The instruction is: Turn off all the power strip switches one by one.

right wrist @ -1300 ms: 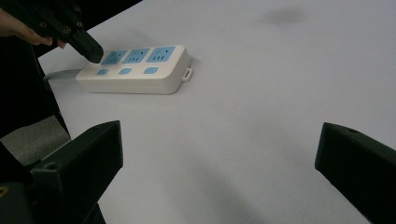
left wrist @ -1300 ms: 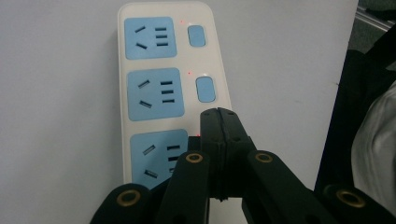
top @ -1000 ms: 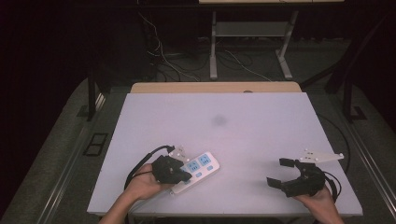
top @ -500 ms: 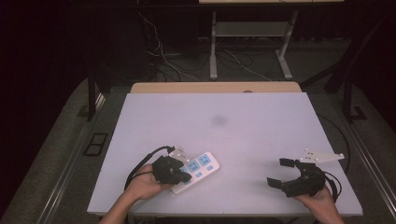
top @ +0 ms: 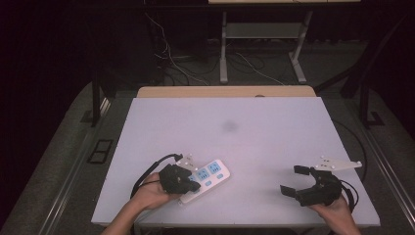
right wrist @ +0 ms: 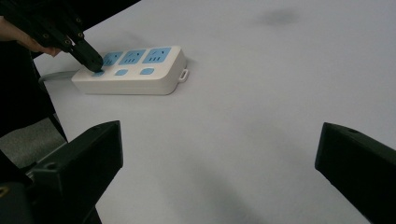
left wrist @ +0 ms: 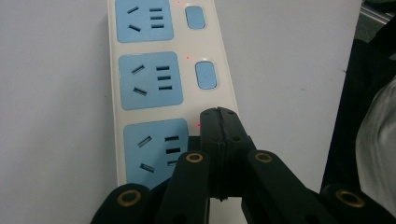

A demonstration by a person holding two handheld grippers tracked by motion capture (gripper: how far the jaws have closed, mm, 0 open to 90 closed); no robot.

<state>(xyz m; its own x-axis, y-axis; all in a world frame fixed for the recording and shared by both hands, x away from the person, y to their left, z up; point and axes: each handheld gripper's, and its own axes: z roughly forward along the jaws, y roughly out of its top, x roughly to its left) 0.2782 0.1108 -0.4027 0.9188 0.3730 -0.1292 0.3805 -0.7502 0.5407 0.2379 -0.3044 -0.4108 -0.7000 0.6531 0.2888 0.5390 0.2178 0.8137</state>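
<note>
A white power strip with three blue sockets and a blue switch beside each lies near the table's front left. My left gripper is shut, its jaws pressed together with nothing between them. In the left gripper view its closed tip rests over the nearest switch of the strip, hiding it. The right gripper view shows that tip touching the strip at its cabled end. My right gripper stands open over bare table at the front right, well apart from the strip, its jaws wide and empty.
The white table has a faint dark smudge at its middle. A grey cable leaves the strip toward the front left edge. Beyond the far edge are table legs and floor cables.
</note>
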